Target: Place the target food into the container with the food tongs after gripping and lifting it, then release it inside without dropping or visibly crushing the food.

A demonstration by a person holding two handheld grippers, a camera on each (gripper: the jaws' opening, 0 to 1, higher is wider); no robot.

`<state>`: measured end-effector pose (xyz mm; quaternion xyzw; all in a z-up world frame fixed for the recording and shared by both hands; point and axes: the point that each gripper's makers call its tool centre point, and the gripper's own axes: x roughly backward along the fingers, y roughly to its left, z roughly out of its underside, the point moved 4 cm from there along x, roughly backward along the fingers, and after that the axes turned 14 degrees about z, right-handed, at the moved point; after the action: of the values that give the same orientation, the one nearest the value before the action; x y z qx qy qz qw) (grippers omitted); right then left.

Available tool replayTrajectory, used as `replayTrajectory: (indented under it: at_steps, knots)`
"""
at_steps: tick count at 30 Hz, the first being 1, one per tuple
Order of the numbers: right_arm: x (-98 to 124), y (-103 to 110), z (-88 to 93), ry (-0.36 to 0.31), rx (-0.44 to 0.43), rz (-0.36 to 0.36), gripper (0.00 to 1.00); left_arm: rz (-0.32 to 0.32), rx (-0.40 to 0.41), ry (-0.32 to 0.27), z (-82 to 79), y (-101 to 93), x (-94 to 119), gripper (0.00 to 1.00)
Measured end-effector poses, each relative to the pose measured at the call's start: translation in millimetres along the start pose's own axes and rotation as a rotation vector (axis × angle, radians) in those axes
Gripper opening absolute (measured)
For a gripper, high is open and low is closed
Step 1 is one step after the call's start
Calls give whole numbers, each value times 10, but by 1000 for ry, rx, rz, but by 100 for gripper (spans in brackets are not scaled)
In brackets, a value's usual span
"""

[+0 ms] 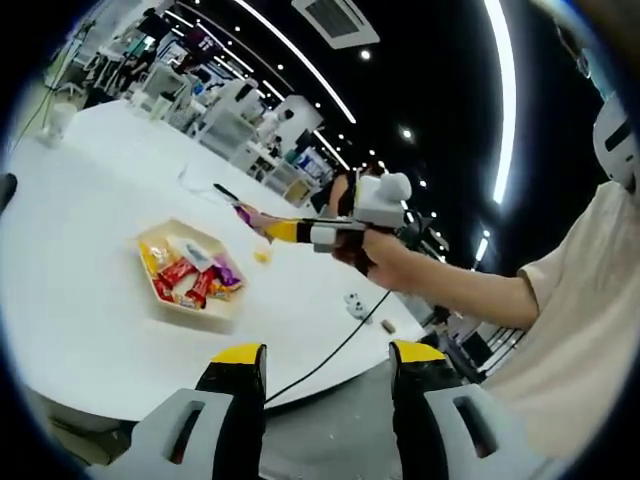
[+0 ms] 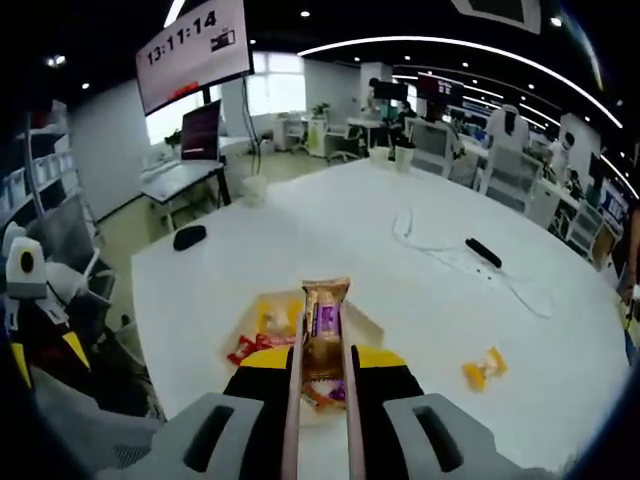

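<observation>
A shallow cream container (image 1: 222, 304) sits on the white table (image 1: 80, 330), holding several wrapped snacks. The right gripper (image 1: 290, 232), held by a hand, reaches in from the right above the container's far side. It is shut on metal food tongs (image 2: 292, 400), and the tongs pinch a brown and purple snack packet (image 2: 325, 325) upright over the container (image 2: 366, 325). The packet (image 1: 245, 214) hangs clear of the table. A yellow wrapped snack (image 1: 262, 256) lies on the table beside the container. My left gripper (image 1: 328, 355) stands open at the near table edge, holding nothing.
A black cable (image 1: 330, 358) runs off the table edge, and a small white cube (image 1: 355, 305) lies near it. A black mouse (image 2: 189, 236), a black remote (image 2: 483, 252) and a loose white cord (image 2: 420, 240) lie farther out. The left gripper (image 2: 47, 355) shows beyond the table.
</observation>
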<state>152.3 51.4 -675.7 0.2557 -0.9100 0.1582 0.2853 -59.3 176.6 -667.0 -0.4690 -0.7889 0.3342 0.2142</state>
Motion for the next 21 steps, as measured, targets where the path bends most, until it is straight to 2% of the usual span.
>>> replayTrajectory:
  at_steps: [21]
  knots:
    - [-19, 35, -40, -4, 12, -7, 21, -9, 1, -7, 0, -4, 26, 48]
